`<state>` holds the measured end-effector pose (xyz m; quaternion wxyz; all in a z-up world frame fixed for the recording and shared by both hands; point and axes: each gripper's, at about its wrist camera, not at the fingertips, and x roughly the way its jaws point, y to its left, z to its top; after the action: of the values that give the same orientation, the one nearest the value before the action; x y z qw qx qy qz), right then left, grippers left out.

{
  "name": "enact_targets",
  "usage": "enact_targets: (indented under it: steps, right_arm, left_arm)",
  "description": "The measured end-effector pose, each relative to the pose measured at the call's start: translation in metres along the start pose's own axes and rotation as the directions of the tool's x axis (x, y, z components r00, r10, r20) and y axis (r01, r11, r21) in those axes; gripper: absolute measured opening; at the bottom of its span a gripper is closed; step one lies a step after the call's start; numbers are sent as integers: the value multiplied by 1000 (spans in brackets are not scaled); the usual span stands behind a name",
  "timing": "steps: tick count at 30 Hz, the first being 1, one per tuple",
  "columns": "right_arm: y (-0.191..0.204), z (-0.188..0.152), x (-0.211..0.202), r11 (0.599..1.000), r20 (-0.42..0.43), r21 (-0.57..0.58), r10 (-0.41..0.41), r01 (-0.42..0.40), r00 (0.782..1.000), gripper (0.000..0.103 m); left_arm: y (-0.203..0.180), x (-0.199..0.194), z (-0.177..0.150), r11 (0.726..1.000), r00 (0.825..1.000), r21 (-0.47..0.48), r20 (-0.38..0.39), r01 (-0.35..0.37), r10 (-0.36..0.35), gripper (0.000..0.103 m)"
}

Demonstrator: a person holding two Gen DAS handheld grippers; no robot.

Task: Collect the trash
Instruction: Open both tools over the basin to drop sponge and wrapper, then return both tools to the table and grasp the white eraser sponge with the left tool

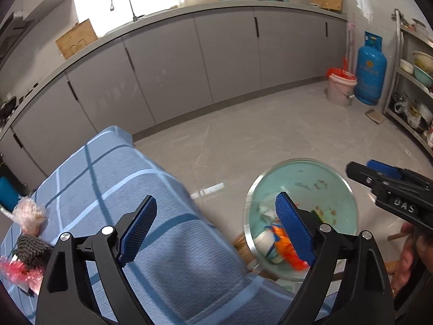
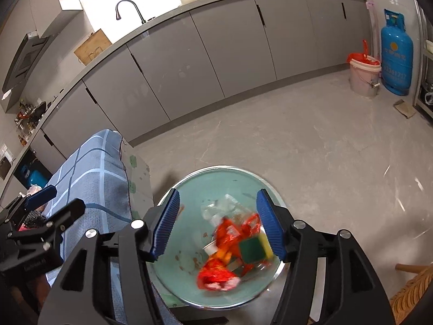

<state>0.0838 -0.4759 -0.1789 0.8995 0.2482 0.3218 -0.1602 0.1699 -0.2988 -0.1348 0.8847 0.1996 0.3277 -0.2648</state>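
A teal bowl (image 2: 186, 246) with a metal rim sits low beside the table and holds trash: red and orange wrappers (image 2: 230, 233), a green and yellow sponge (image 2: 253, 249), clear plastic and a white cup. My right gripper (image 2: 217, 223) is open and empty right above the bowl. In the left wrist view the bowl (image 1: 319, 189) is at the right. My left gripper (image 1: 216, 233) is open and empty over the table's blue checked cloth (image 1: 130, 189). Pink plastic wrap (image 1: 28, 215), a dark scrubber (image 1: 32, 249) and a red wrapper (image 1: 20, 270) lie on the cloth at far left.
Grey kitchen cabinets (image 1: 216, 54) run along the back with a sink tap (image 1: 121, 2). A pink bucket (image 1: 339, 86) with a red bag and a blue gas cylinder (image 1: 370, 67) stand at the right wall. A metal shelf rack (image 1: 414, 81) is at far right. A wicker seat (image 2: 414, 295) is nearby.
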Motion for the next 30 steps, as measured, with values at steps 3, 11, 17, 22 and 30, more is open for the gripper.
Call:
enact_targets:
  steps: [3,11,17,22,30]
  right_arm:
    - [7,-3,0,1000,-10,-12,6,-6,1000,61]
    - [38,-9,0,997,-28,-65,49,-51,998,67]
    - [78,-13,5,987,-57,-125,96,-102,994,67]
    - [110,-20,6,975,-78,-171,128,-140,989,67]
    - [159,-30,7,952,-113,-239,167,-190,980,67]
  left_arm:
    - [12,-3,-2,1000,1000,-23,-6,-18,18,88]
    - [47,-24,-12,994,996,-71,0,-85,85,88]
    - [84,-41,-23,979,988,-131,2,-153,155,91]
    - [113,-51,-33,965,981,-177,-9,-195,196,91]
    - [161,-83,-61,931,957,-228,-8,-284,290,91]
